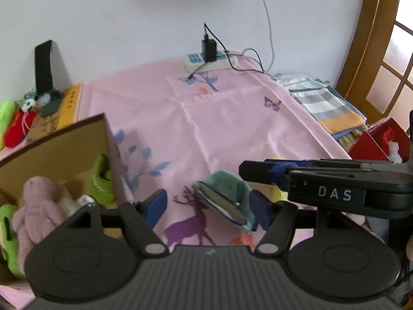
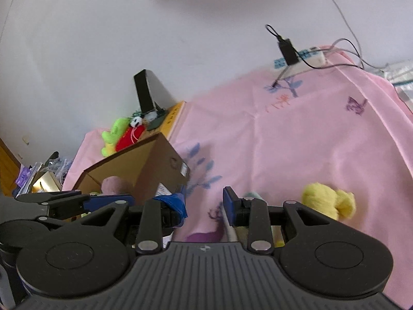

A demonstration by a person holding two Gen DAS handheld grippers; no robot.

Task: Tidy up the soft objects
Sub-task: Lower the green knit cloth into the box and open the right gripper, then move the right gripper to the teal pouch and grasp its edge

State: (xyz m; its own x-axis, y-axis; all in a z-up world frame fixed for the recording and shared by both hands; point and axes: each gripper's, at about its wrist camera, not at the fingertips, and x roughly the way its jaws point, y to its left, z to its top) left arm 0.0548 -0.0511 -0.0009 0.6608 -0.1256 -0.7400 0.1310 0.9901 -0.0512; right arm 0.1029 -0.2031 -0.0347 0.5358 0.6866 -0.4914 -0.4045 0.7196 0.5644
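Observation:
A teal soft pouch point(image 1: 224, 196) lies on the pink cloth point(image 1: 219, 129). My left gripper point(image 1: 207, 196) stands open around it, the blue pads clear of its sides. A cardboard box point(image 1: 56, 149) at the left holds a pink plush bunny point(image 1: 38, 206) and a green plush point(image 1: 103, 180). My right gripper point(image 2: 204, 196) has a narrow gap between its fingers, and only cloth shows through it. In the left wrist view the right gripper point(image 1: 244, 169) reaches in from the right, just above the pouch. A yellow plush point(image 2: 327, 201) lies on the cloth to its right.
A power strip point(image 1: 211, 59) with a black charger and cables lies by the far wall. Folded striped towels point(image 1: 327, 106) and a red box point(image 1: 374, 142) sit at the right edge. Green and red plush toys point(image 1: 15, 124) and a black stand point(image 1: 44, 64) are behind the box.

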